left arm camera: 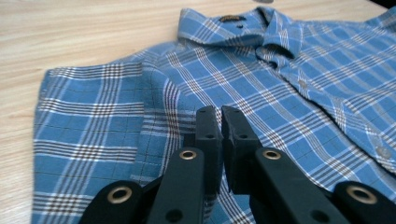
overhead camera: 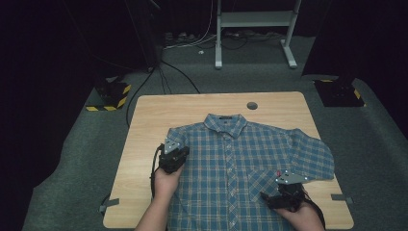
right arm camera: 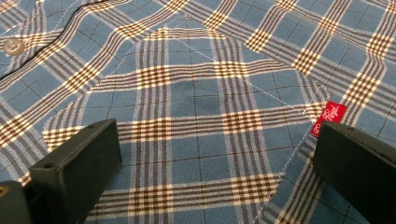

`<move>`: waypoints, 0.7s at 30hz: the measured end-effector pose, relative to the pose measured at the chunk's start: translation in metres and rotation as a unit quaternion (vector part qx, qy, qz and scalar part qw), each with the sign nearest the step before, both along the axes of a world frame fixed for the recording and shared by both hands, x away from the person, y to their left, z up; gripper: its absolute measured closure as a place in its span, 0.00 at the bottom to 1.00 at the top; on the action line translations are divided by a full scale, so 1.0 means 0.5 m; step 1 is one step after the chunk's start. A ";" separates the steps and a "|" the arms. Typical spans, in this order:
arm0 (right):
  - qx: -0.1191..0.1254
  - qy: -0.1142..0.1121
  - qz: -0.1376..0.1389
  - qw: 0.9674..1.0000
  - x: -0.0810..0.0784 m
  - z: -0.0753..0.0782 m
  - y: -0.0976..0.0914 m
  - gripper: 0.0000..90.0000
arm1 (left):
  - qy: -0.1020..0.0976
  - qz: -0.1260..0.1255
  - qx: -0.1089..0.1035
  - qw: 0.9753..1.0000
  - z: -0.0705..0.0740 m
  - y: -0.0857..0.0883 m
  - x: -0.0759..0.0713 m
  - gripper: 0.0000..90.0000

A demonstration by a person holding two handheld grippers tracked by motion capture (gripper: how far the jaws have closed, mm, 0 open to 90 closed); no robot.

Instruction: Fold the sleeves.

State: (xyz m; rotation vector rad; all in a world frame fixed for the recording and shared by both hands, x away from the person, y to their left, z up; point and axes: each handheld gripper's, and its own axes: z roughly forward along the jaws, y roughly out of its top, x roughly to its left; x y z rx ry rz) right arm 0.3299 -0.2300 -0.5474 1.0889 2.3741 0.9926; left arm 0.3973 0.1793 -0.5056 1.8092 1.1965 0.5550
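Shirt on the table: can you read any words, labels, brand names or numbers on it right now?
None can be read.
Red tag on the chest pocket edge: pale script, too blurred to read.
Dark neck label inside the collar: too small to read.

Shirt covers most of the table's near middle. Bare wood runs along the left edge, the far edge and the right near corner: room to pass there. Small dark round insert sits flush near the far edge. Left gripper and right gripper occupy the near side over the cloth.
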 end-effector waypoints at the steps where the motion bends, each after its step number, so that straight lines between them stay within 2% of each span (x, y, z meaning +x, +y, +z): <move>1: 0.000 0.000 0.000 1.000 0.000 0.000 0.000 0.00 | 0.004 -0.001 0.003 1.000 -0.006 -0.004 0.003 0.95; 11: 0.000 -0.001 0.000 1.000 0.000 0.000 0.000 0.01 | 0.021 -0.009 0.021 1.000 -0.028 -0.027 0.010 0.92; 16: 0.000 -0.001 0.001 1.000 -0.001 0.000 0.000 0.01 | 0.014 -0.020 0.019 1.000 -0.021 -0.034 -0.005 0.80; 21: 0.000 -0.001 0.001 1.000 -0.001 0.000 0.000 0.01 | 0.009 -0.027 0.000 1.000 -0.010 -0.030 -0.021 0.71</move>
